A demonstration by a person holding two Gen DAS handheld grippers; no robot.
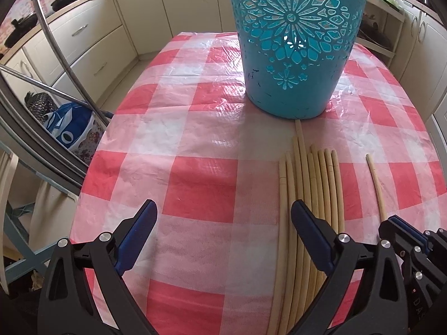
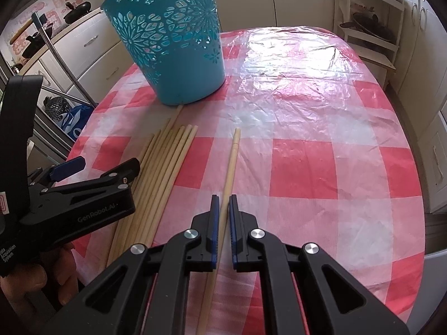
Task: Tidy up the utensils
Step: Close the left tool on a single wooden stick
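Observation:
A single pale wooden chopstick (image 2: pixel 232 162) lies on the red-and-white checked tablecloth (image 2: pixel 307 167). My right gripper (image 2: pixel 224 205) is shut on it, the blue pads pressing its sides. The same chopstick (image 1: pixel 375 178) and right gripper (image 1: pixel 392 222) appear at the lower right of the left wrist view. A bundle of several chopsticks (image 1: pixel 315 173) lies side by side to its left, pointing at a teal cut-out basket (image 1: pixel 296 42) that stands upright. My left gripper (image 1: pixel 223 209) is open wide, and its right finger is over the bundle. In the right wrist view I see the bundle (image 2: pixel 164 162), basket (image 2: pixel 173 44) and left gripper (image 2: pixel 106 166).
The table's left edge (image 1: pixel 92 167) drops toward a metal rack (image 1: pixel 50 55) and a blue bag (image 1: pixel 69 128). Cream kitchen cabinets (image 1: pixel 92 44) run behind. A white shelf unit (image 2: pixel 368 28) stands beyond the far right corner. A hand (image 2: pixel 56 273) holds the left gripper.

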